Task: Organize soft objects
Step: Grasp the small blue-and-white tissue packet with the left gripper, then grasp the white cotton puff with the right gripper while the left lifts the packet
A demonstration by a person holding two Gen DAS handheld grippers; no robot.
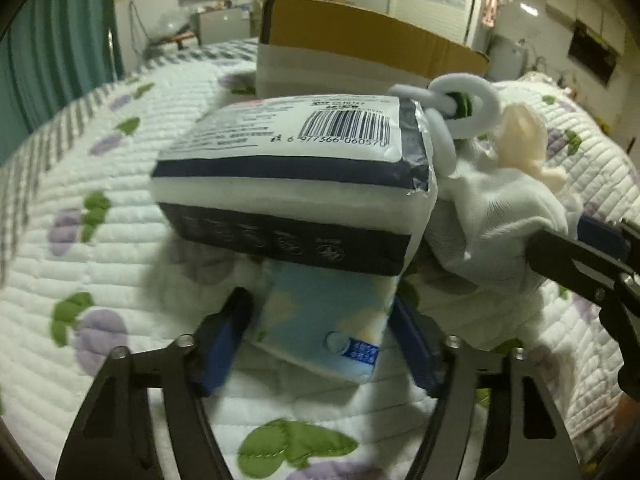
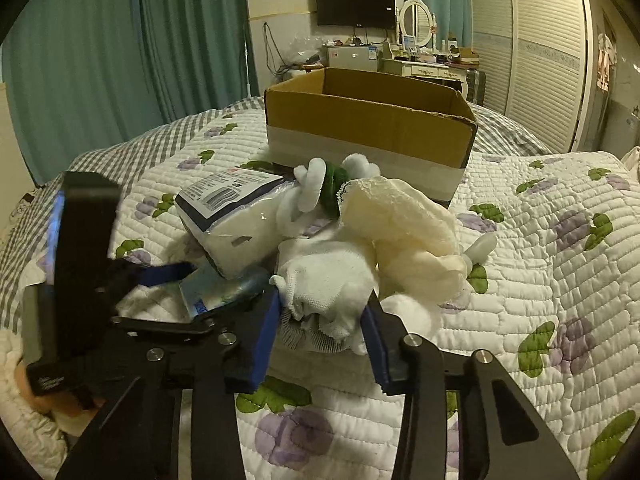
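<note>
A pile of soft things lies on the quilted bed. My left gripper [image 1: 320,344] has its blue pads on both sides of a light-blue tissue pack [image 1: 324,320]. A larger white and navy pack with a barcode [image 1: 296,184] rests on top of it. My right gripper [image 2: 324,320] is closed around a bunched white cloth [image 2: 328,280]; it shows at the right of the left wrist view [image 1: 500,216]. A cream lace cloth [image 2: 408,236] and a white and green plush toy [image 2: 324,188] lie against the pile. The left gripper shows in the right wrist view [image 2: 200,280].
An open cardboard box [image 2: 372,128] stands on the bed just behind the pile, also in the left wrist view [image 1: 360,40]. The white quilt with purple and green flowers [image 2: 540,280] spreads all around. Teal curtains, a dresser and a wardrobe stand beyond the bed.
</note>
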